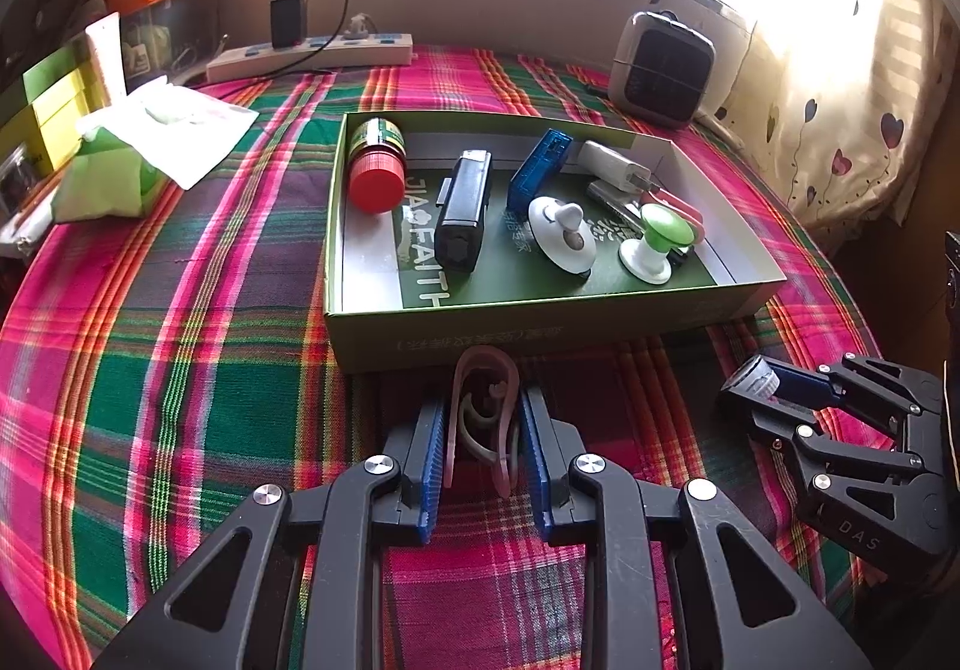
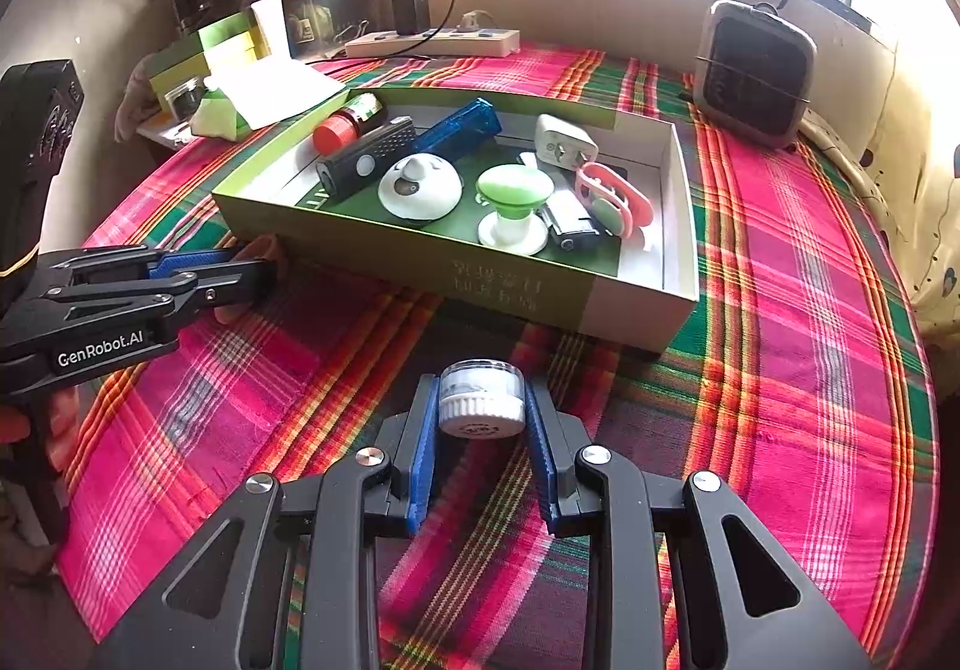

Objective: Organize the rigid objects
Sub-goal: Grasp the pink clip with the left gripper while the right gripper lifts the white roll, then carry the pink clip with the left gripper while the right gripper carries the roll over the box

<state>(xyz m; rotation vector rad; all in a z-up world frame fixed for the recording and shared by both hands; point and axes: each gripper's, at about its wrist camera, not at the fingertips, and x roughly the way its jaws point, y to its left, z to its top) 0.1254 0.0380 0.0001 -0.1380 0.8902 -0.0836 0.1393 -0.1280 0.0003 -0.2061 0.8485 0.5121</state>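
Note:
A pink loop-shaped clip [image 1: 485,353] stands on the plaid cloth just in front of the green box [image 1: 540,319]. My left gripper [image 1: 483,400] is shut on it, its blue pads pressing both sides. My right gripper [image 2: 480,394] is shut on a small clear jar with a white ribbed cap [image 2: 480,412], held near the box's front wall [image 2: 420,268]. The left wrist view shows the right gripper [image 1: 750,391] and the jar [image 1: 757,373] at the right. In the right wrist view the left gripper [image 2: 264,271] sits at the left.
The box holds a red-capped bottle [image 1: 375,169], a black device [image 1: 462,211], a blue case [image 1: 537,169], a white plug [image 1: 612,163], two knobs and another pink clip [image 2: 618,202]. Behind it are a power strip [image 1: 312,53], a small heater [image 1: 660,67] and a tissue pack [image 1: 114,172].

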